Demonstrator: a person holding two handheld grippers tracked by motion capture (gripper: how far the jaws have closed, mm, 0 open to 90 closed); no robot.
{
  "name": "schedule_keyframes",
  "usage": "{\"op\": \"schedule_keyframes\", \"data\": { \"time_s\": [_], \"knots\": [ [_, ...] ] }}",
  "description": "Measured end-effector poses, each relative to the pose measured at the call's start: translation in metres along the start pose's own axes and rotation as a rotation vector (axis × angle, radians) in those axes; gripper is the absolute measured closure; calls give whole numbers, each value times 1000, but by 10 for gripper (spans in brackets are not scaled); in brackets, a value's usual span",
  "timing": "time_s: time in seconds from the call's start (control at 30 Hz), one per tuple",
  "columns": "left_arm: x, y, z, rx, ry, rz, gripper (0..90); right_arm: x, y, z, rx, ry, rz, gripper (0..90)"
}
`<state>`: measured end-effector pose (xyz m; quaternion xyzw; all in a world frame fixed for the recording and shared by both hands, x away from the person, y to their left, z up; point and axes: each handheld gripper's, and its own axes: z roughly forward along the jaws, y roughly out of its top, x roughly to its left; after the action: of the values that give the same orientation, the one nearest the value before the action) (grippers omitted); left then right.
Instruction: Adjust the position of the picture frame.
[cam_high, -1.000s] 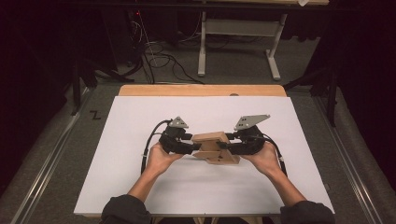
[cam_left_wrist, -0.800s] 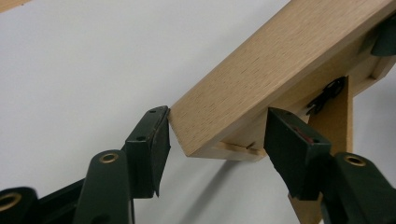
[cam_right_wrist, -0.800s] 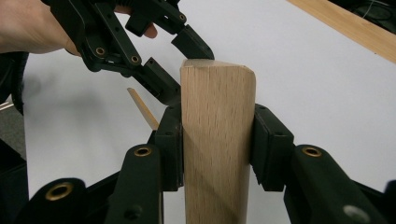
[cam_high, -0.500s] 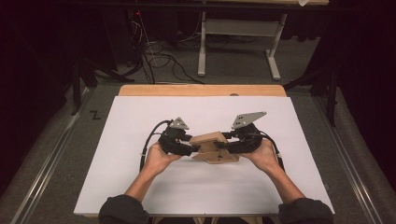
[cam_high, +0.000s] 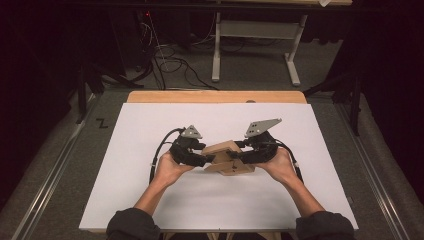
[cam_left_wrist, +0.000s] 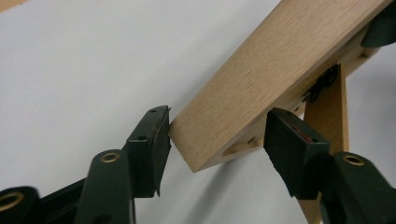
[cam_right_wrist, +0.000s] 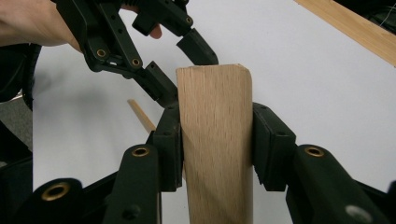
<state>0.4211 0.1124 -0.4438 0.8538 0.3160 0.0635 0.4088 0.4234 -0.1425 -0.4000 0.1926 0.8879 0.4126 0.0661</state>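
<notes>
Right gripper view shows the right tongs (cam_right_wrist: 215, 140) clamping the wooden piece (cam_right_wrist: 217, 140); left gripper view shows the left tongs (cam_left_wrist: 217, 140) gripping its other end, mid-bench (cam_high: 150, 125).

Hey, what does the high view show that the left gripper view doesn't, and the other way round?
High view: the person's left hand and right hand, the grey plates above them, and floor cables beyond the table. Left gripper view: close up, one pad touches a corner of the wooden piece, and a dark fitting sits on its underside. Both: the wooden piece over the white table, with the left gripper at its end.
</notes>
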Motion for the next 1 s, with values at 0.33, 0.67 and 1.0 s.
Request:
{"op": "schedule_keyframes", "data": {
  "time_s": [0.33, 0.67, 1.0],
  "knots": [
    [2, -2, -4, -5, -24, 4, 495, -2, -2, 1, -1, -9, 50, 547],
    [2, -3, -4, -2, -33, 5, 533, -5, -18, -2, -4, -2, 74, 516],
    [0, -2, 5, 20, -25, 7, 566, -7, -35, -7, -9, -33, 80, 615]
  ]
}}
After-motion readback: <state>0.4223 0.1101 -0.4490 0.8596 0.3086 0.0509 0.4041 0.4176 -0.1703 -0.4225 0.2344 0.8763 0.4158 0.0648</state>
